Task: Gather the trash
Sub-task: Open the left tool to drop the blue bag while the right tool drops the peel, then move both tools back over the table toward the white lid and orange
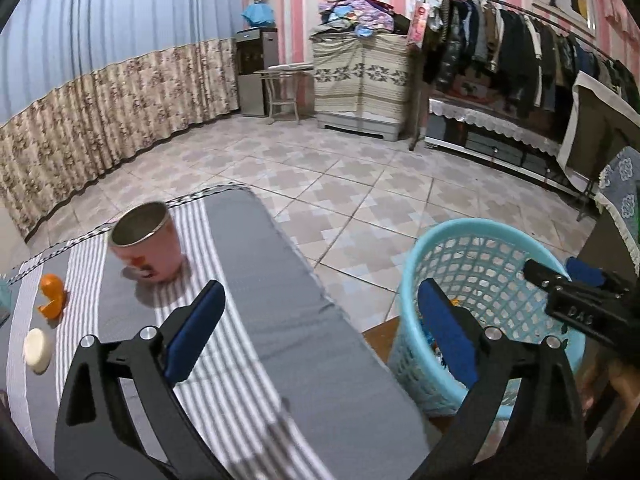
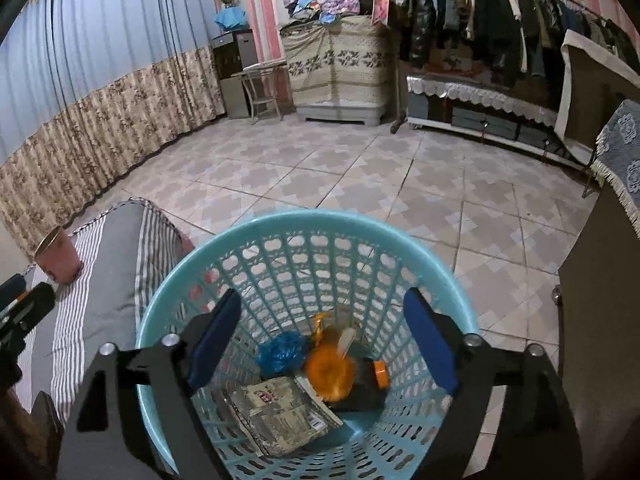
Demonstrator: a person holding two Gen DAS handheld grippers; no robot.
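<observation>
My left gripper (image 1: pixel 320 292) is open and empty over the right edge of the striped grey tablecloth (image 1: pixel 256 280). On the cloth at the far left lie an orange peel (image 1: pixel 52 294) and a white round piece (image 1: pixel 38 350). My right gripper (image 2: pixel 322 300) hangs open above the light-blue mesh basket (image 2: pixel 304 216), with nothing between its blue pads. In the basket lie an orange peel (image 2: pixel 330 376), a crumpled blue wrapper (image 2: pixel 282 354), a printed paper packet (image 2: pixel 280 412) and a dark bottle with an orange cap (image 2: pixel 380 374). The left wrist view shows the basket (image 1: pixel 480 226) to the right of the table.
A pink metal-lined cup (image 1: pixel 146 248) stands upright on the cloth behind the peel. Tiled floor spreads beyond the table and basket. A draped dark cabinet (image 2: pixel 600 280) stands close to the basket's right. Curtains, a covered chest and a clothes rack line the far walls.
</observation>
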